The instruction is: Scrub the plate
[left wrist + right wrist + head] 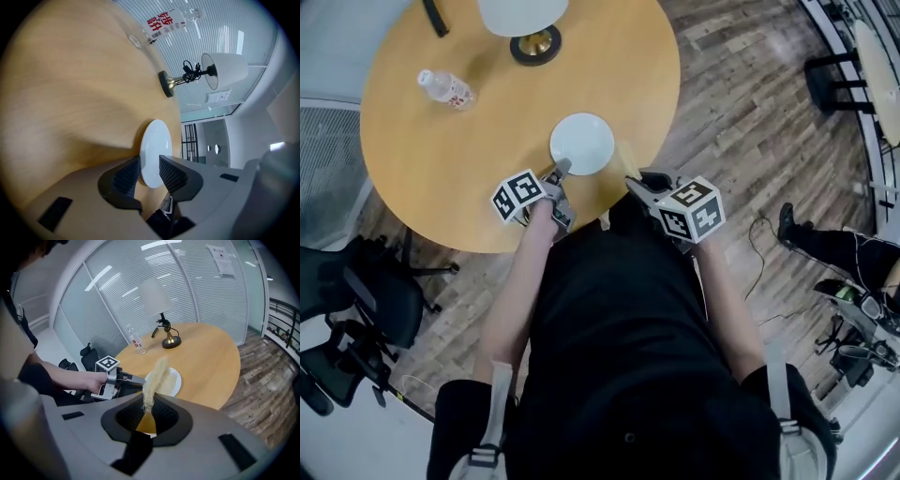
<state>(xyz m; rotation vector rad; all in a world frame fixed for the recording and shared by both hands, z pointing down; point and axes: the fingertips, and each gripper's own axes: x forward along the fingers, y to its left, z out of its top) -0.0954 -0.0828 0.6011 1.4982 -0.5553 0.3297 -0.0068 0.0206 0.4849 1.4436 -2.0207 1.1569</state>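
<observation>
A white plate [581, 143] lies on the round wooden table [441, 178], near its front edge. My left gripper [560, 172] reaches the plate's near rim. In the left gripper view its jaws [150, 165] stand apart with the plate's rim [154, 150] showing in the gap between the ribbed pads. My right gripper [636, 184] hangs just right of the plate, over the table's edge. It is shut on a pale yellow scrubber [153, 378], which sticks out from the jaws [149, 416] toward the plate [174, 383].
A clear water bottle [445, 88] lies at the table's back left. A lamp with a brass base [534, 44] stands at the back. Black office chairs [356, 309] crowd the floor at the left. Wooden floor, cables and gear [848, 300] lie to the right.
</observation>
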